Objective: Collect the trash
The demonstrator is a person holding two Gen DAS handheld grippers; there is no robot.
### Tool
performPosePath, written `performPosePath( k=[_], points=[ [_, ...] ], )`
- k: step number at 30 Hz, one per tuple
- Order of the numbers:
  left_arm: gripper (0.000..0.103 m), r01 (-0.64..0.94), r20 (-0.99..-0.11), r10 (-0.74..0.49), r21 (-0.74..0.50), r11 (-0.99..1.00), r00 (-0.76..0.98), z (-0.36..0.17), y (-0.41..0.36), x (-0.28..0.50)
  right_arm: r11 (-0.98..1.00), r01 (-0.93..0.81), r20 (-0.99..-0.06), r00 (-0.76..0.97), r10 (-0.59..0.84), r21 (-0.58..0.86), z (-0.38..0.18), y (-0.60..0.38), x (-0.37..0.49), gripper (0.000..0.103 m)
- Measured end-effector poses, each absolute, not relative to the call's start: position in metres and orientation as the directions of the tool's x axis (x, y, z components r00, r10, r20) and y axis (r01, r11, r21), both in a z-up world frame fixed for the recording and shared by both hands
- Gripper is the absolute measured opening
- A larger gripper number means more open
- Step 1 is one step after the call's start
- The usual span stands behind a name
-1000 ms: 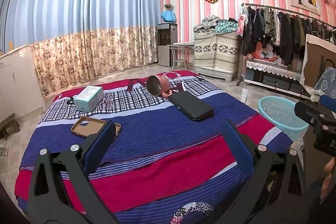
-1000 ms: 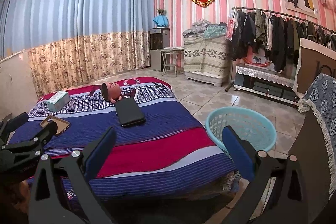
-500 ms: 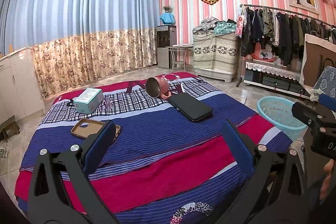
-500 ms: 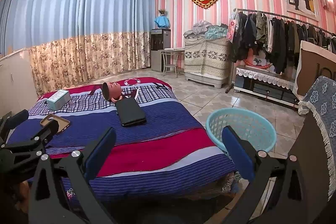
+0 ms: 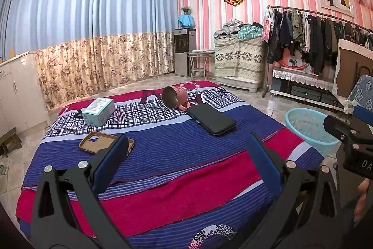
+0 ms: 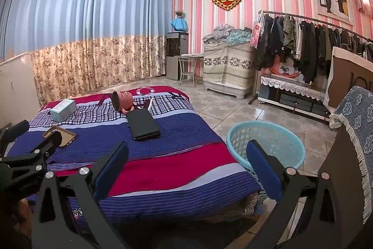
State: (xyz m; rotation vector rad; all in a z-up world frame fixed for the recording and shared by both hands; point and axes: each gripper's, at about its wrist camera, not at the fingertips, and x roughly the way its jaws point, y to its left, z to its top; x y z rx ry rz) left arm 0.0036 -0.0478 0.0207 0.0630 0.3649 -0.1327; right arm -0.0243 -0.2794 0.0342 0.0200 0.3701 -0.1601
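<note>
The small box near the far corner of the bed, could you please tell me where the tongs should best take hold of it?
Probably across the box's two long side faces, coming down from above. It lies flat on the bedspread with its top face clear, and nothing touches its sides.

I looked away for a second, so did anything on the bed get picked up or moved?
Nothing was picked up. Both grippers, left and right, stay open and empty, drifting only slightly. The box, phone case, cup, black wallet and basket lie unchanged.
</note>
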Motion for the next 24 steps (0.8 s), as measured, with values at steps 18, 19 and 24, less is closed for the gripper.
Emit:
performPosePath(
  k=[18,19,24],
  points=[
    [0.098,0.144,-0.365,-0.122,0.034,0.989,0.923,0.0216,-0.0498,0.0022,0.987,0.160,-0.362,0.920,-0.152,-0.008,0.0340,-0.2807,-0.0244,0.098],
    [0.098,0.144,-0.364,-0.122,0.034,0.989,0.923,0.0218,-0.0502,0.0020,0.987,0.160,-0.363,0.919,-0.152,-0.008,0.0343,-0.2821,-0.0247,0.098],
    [0.098,0.143,-0.364,-0.120,0.035,0.989,0.924,0.0214,-0.0501,0.0023,0.987,0.160,-0.362,0.920,-0.153,-0.009,0.0341,-0.2818,-0.0246,0.098]
  ],
)
